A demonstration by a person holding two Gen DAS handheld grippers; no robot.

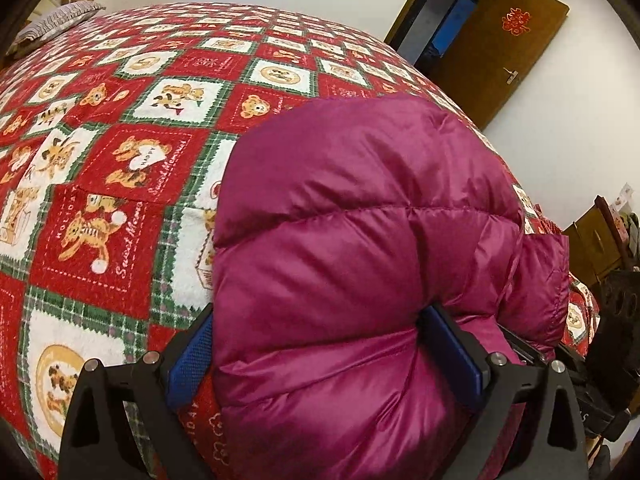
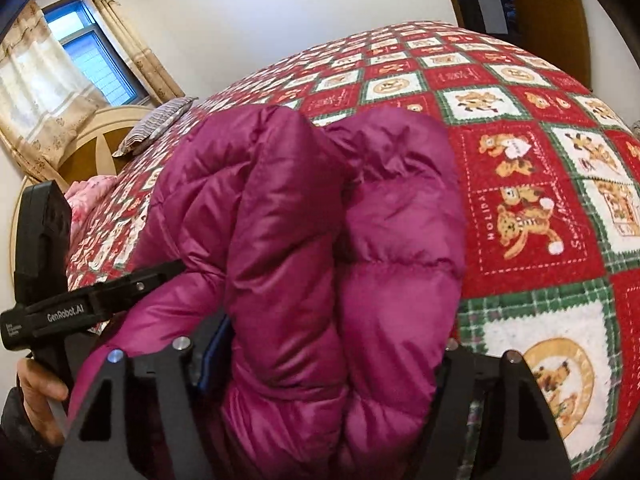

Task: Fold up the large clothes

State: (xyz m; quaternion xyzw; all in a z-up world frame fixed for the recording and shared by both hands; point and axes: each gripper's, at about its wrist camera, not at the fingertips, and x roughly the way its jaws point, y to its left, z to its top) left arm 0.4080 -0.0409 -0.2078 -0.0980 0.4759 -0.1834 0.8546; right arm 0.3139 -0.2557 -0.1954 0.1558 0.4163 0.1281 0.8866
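Observation:
A puffy magenta down jacket lies bundled in thick folds on a red, green and white teddy-bear bedspread. In the left wrist view my left gripper is shut on the near end of the bundle, and its blue pads dent the padding on both sides. The right wrist view shows the jacket as two fat rolls filling my right gripper. One blue pad presses the left roll; the other finger is hidden behind the fabric. My left gripper's black body is at the left, held by a hand.
A striped pillow and pink bedding lie by the round headboard under a curtained window. A brown door stands open past the bed's far edge. Wooden furniture sits at the right.

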